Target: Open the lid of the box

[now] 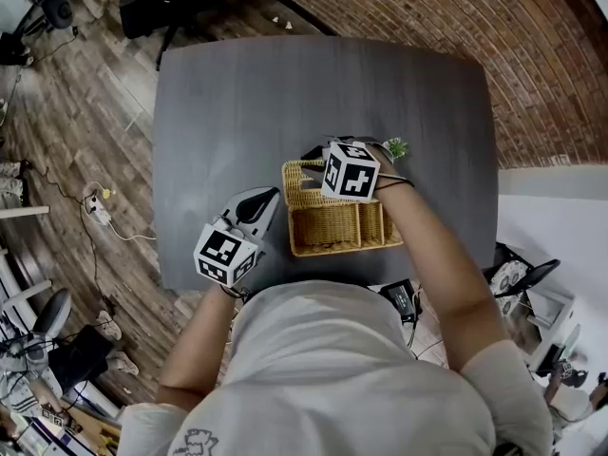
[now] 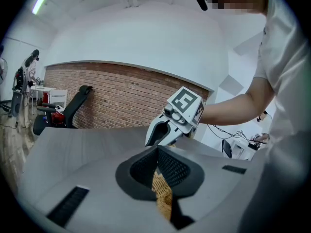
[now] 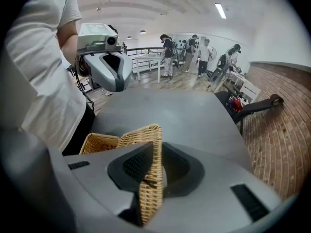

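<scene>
A woven wicker box (image 1: 340, 228) sits on the dark grey table (image 1: 285, 93) near its front edge. Its lid (image 1: 302, 184) stands raised at the back left. My right gripper (image 1: 319, 162) reaches in from above and is shut on the lid; in the right gripper view the lid's wicker panel (image 3: 151, 178) stands upright between the jaws of that gripper (image 3: 153, 166), with the open box (image 3: 102, 142) behind. My left gripper (image 1: 274, 205) is at the box's left side, and in its own view the left gripper (image 2: 158, 171) is shut on a strip of the wicker wall (image 2: 163, 198).
The table's far half lies beyond the box. A small green thing (image 1: 396, 147) lies by the right hand. Wooden floor with cables and a black case (image 1: 166, 3) lies to the left and beyond, brick floor to the right. Several people stand far off (image 3: 199, 55).
</scene>
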Demonstrator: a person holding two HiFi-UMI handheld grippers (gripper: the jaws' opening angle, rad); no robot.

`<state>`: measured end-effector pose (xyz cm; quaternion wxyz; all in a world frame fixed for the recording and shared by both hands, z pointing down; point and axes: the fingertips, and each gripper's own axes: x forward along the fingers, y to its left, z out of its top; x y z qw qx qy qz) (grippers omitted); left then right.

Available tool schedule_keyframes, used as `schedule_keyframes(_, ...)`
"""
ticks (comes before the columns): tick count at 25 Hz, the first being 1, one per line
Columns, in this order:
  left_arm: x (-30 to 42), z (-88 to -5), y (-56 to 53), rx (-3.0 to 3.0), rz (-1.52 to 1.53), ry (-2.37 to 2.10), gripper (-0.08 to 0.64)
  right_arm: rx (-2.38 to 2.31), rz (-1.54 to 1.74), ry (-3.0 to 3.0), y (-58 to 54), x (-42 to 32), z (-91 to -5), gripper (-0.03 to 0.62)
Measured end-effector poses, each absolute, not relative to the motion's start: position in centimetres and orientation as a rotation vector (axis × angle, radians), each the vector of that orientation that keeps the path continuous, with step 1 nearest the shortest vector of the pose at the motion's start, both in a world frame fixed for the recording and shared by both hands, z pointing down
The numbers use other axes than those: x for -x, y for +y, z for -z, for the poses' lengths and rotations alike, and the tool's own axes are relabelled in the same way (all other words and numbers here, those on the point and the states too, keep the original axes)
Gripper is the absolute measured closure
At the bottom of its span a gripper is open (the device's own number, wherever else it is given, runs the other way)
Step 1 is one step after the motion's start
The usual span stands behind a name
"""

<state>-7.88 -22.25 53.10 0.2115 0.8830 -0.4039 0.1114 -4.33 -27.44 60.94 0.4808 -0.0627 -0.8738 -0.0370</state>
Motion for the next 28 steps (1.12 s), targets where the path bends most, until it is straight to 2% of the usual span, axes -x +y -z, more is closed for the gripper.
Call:
schedule_keyframes(9, 8.3, -52.9, -21.8, -2.457, -0.308, -1.127, 0.549, 0.135, 0.112, -2.119, -27.4, 4.5, -60.7, 0.526)
schedule_keyframes(14, 8.4, -52.3, -21.5, -2.476, -0.304, -1.121, 0.549, 0.044, 0.119, -2.131, -28.3, 3.7, -59.6, 0.474)
schedule_keyframes(28, 8.8, -49.6, -19.6, -2.578, -0.296, -1.065, 0.549, -0.338, 0.06, -2.26, -26.1, 1.4, -54.8, 0.468)
